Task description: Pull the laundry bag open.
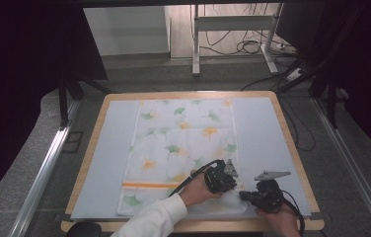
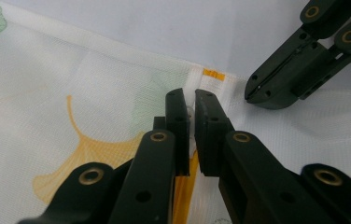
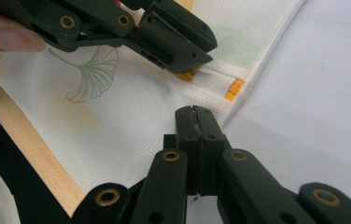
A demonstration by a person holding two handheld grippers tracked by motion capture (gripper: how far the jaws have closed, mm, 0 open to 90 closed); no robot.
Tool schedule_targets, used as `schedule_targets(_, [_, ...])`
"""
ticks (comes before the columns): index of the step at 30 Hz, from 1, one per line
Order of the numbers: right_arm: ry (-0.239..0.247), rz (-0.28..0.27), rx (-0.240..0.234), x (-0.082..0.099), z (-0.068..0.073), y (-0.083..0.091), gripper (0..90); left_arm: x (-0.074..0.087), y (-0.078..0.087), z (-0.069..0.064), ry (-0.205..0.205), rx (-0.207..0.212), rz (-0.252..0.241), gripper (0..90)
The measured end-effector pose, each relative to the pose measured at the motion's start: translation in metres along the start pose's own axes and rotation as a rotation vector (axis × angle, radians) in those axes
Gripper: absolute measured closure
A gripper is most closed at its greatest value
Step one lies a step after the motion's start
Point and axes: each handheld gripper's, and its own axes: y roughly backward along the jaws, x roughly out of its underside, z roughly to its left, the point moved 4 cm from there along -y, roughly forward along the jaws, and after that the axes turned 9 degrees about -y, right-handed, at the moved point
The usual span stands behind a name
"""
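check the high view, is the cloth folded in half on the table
No, the cloth lies spread flat in a single layer on the grey mat, its leaf print showing along its whole length.

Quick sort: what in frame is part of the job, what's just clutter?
In play:
- ginkgo-print cloth, flat on the table's blue mat
- left gripper, jaws nearly shut, pinching a fold by the cloth's orange stripe
- right gripper, jaws shut at the cloth's edge

Just lying about:
- cables on the floor
- metal frame behind the table
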Motion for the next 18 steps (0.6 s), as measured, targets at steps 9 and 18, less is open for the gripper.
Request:
schedule_targets(9, [0.010, -0.001, 0.001, 0.0001, 0.0003, 0.0000, 89.9, 0.0031, 0.0026, -0.0004, -0.005, 0.008, 0.002, 86.6])
schedule_targets(18, [0.012, -0.006, 0.004, 0.0005, 0.0007, 0.0000, 90.0, 0.0035, 0.0033, -0.0020, 0.000, 0.012, -0.001, 88.6])
